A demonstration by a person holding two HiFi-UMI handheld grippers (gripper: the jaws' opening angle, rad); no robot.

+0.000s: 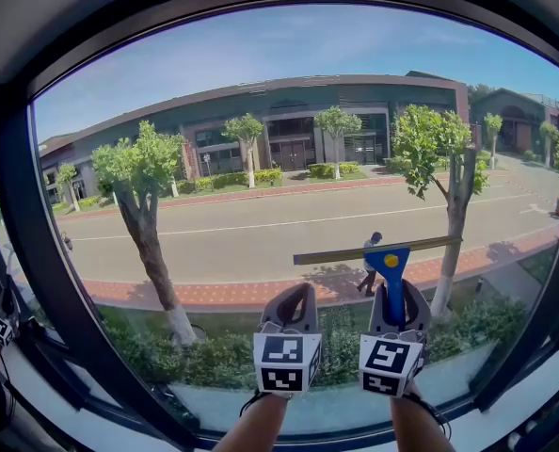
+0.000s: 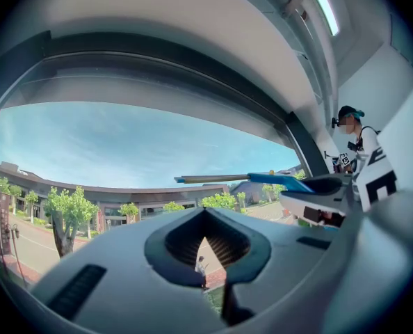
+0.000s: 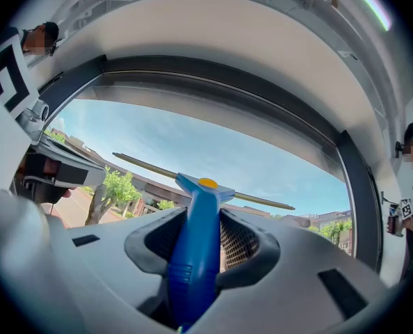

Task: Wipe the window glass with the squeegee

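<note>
A blue-handled squeegee [image 1: 391, 276] with a yellow dot stands upright in my right gripper [image 1: 393, 301], which is shut on its handle [image 3: 195, 256]. Its long blade [image 1: 377, 250] lies nearly level against the window glass [image 1: 289, 158], tilted slightly up to the right. My left gripper [image 1: 292, 304] hangs just left of it at the same height, jaws shut with nothing between them [image 2: 208, 245]. From the left gripper view the squeegee blade [image 2: 213, 179] shows at the right.
The dark window frame [image 1: 44, 281] curves round the pane, with a pale sill [image 1: 289, 412] below. Outside are a street, trees and a walker. People wearing marker cubes stand at the room's right wall [image 2: 352, 145] and both edges [image 3: 411, 186].
</note>
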